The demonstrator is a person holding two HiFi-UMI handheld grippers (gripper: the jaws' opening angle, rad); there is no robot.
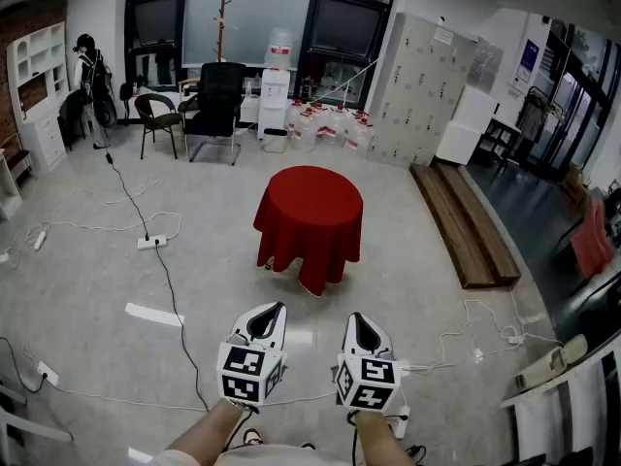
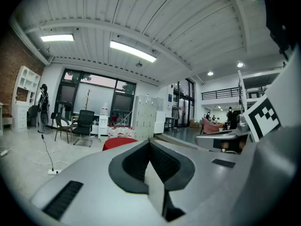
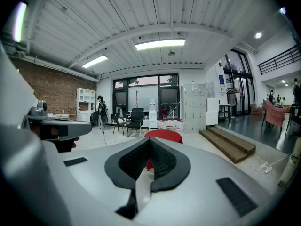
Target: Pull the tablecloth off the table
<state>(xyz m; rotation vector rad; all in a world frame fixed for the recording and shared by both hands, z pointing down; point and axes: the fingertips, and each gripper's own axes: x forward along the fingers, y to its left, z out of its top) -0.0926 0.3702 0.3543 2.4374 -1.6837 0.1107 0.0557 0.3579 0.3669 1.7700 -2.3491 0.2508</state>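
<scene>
Both closed, empty: left tool (image 1: 277,309), right tool (image 1: 355,318); red tablecloth (image 1: 310,212) well ahead, draped soft, probably light, should slide; we'd pinch the near hanging hem.

Black office chair (image 1: 215,103) beside a water dispenser (image 1: 276,100) by the windows (image 1: 243,17); wooden step (image 1: 464,223) at right

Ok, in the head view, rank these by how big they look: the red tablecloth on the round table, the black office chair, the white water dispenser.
1. Red tablecloth, clearly largest.
2. Black office chair.
3. White water dispenser, narrowest and smallest.
The chair and dispenser stand farther from the camera, so their true sizes stay unsure.
</scene>
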